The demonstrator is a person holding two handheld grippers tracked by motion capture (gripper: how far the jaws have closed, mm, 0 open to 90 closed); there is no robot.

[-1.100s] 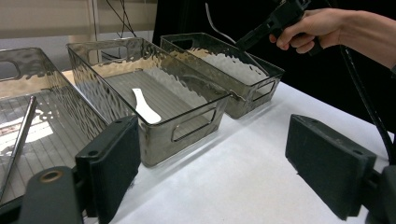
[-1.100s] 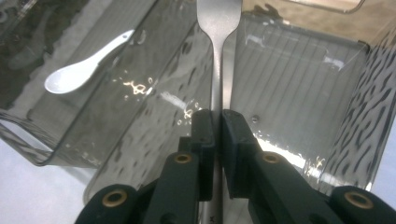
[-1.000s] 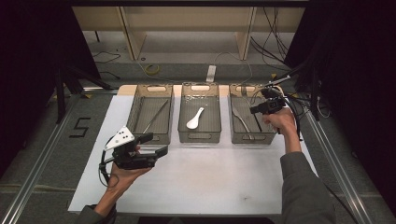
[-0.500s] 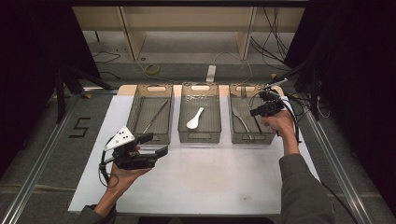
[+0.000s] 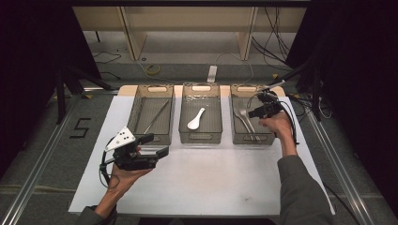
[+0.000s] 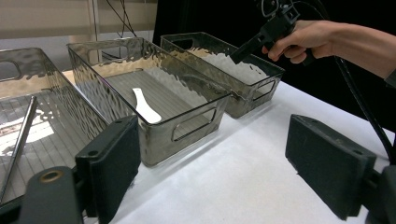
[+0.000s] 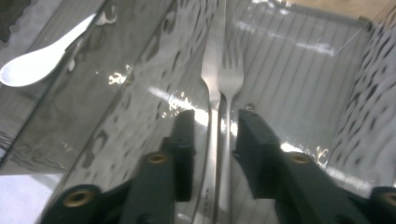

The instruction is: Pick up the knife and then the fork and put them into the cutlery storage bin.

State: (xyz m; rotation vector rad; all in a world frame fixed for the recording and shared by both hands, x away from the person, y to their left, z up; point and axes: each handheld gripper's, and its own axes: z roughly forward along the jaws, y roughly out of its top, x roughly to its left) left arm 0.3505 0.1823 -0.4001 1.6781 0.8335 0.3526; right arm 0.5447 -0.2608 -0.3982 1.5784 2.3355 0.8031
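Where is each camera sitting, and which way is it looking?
High view: above the person's side, looking forward and down on the white-covered table and three clear plastic bins; both forearms show.
Left gripper view: rides the left gripper, facing across the bins toward the right gripper; its black jaws stand wide apart.
Right gripper view: rides the right gripper, looking down at a silver metal fork.
Shared: all three show the white ceramic spoon.
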